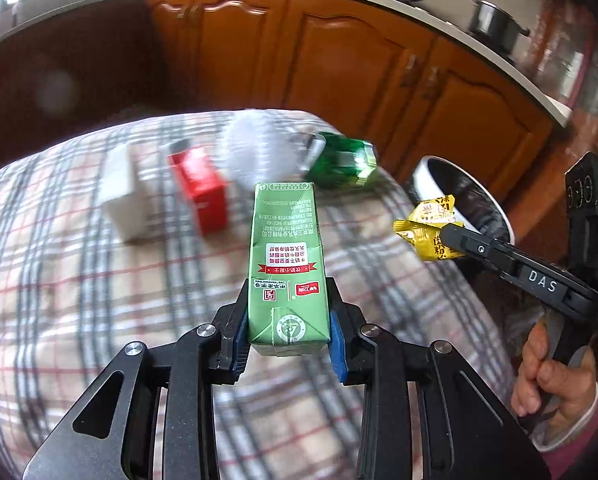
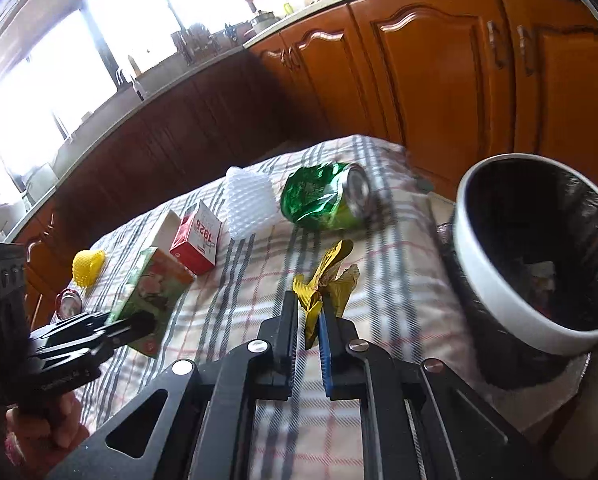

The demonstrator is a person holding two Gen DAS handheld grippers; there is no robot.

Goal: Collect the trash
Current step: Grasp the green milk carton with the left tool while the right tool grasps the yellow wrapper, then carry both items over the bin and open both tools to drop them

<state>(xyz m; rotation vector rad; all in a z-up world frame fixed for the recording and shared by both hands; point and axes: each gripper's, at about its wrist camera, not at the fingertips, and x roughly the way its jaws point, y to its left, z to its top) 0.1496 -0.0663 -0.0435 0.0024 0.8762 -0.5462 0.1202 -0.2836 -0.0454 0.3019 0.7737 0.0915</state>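
Trash collection looks partly done. Left gripper [image 1: 287, 320] clamps a green carton [image 1: 285, 268]; right gripper [image 2: 309, 312] pinches a yellow wrapper [image 2: 326, 280], with the bin [image 2: 499, 308] at its three o'clock, some trash inside. Crushed can [image 2: 325, 196], red box [image 2: 197, 240], white netting [image 2: 249, 200] and yellow netting [image 2: 87, 266] remain on the tablecloth [image 2: 379, 280].

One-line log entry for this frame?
left gripper: shut on green carton | right gripper: shut on yellow wrapper | bin: right of table | crushed can: on table
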